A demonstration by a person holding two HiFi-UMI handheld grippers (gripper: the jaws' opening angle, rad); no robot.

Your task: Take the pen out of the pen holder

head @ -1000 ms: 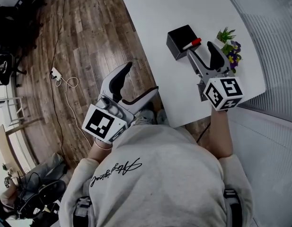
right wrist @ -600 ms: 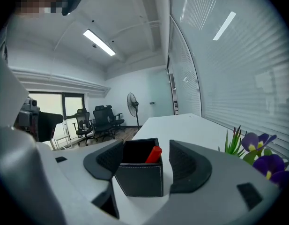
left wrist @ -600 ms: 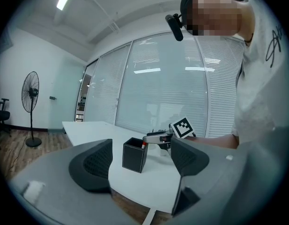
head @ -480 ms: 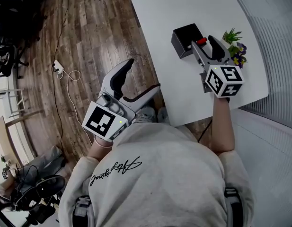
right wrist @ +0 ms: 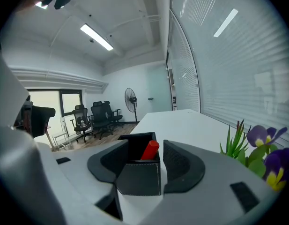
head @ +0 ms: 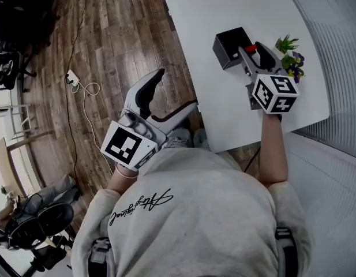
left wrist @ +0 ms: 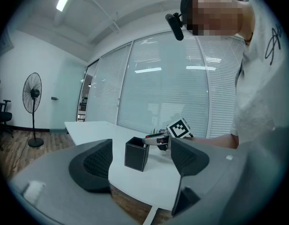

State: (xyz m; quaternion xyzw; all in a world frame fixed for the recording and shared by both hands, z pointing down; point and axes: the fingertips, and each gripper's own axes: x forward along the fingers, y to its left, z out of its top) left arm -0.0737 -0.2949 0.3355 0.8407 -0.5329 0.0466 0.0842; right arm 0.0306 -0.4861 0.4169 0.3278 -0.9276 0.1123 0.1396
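Red pen (right wrist: 151, 150) untouched between closing right tongs (right wrist: 146, 145), their view shows; left tongs (left wrist: 140, 147) released.

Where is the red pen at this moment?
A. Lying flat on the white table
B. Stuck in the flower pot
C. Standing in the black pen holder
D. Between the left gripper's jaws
C: in the right gripper view the red pen sticks up out of the black pen holder.
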